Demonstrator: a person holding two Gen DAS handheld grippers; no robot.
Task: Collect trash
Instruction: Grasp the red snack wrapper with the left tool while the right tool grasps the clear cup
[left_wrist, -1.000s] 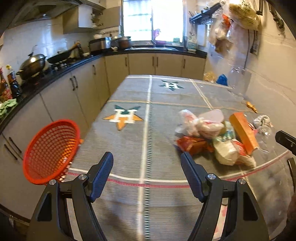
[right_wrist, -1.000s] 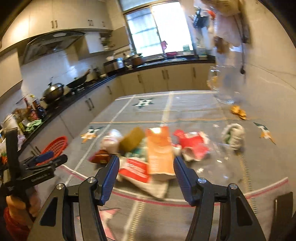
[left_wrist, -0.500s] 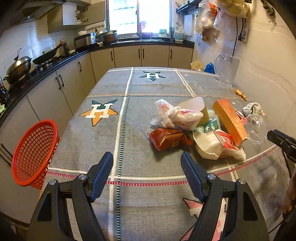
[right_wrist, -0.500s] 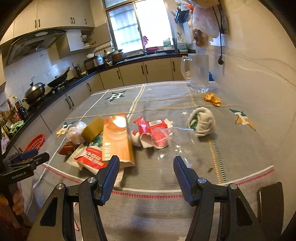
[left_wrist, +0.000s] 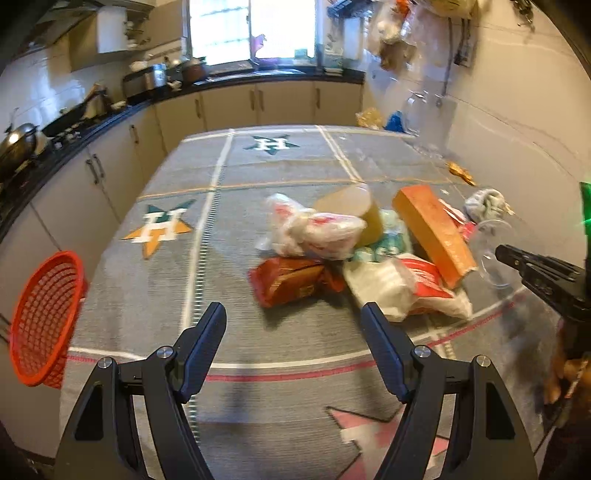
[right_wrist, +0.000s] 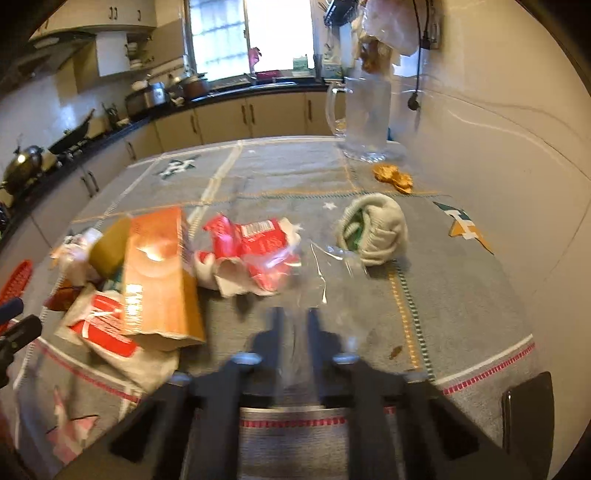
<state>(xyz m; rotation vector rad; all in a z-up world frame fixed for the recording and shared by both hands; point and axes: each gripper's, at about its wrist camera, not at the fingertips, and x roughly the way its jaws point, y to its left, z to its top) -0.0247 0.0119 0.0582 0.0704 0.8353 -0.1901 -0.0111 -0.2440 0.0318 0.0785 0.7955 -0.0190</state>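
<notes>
A heap of trash lies on the grey tablecloth (left_wrist: 229, 236): an orange carton (left_wrist: 432, 232) (right_wrist: 159, 273), a red snack bag (left_wrist: 291, 284), a white plastic bag (left_wrist: 317, 229), a red-and-white wrapper (right_wrist: 255, 247) and a clear plastic cup (left_wrist: 495, 254) (right_wrist: 325, 273). My left gripper (left_wrist: 293, 310) hangs open just short of the red snack bag, with nothing between its fingers. My right gripper (right_wrist: 295, 314) is blurred and closing. Its jaws are almost together on the near edge of the clear cup. In the left wrist view its tip (left_wrist: 517, 258) sits at the cup's rim.
A red mesh basket (left_wrist: 44, 317) hangs off the table's left edge. A rolled grey cloth (right_wrist: 373, 229), a crumpled orange wrapper (right_wrist: 393, 175) and a glass jug (right_wrist: 365, 118) stand along the wall side. Kitchen counters run along the left and back.
Both grippers have come down and nearer to the heap. The right gripper's jaws, wide apart before, have closed almost together at the clear cup. The left jaws kept their width.
</notes>
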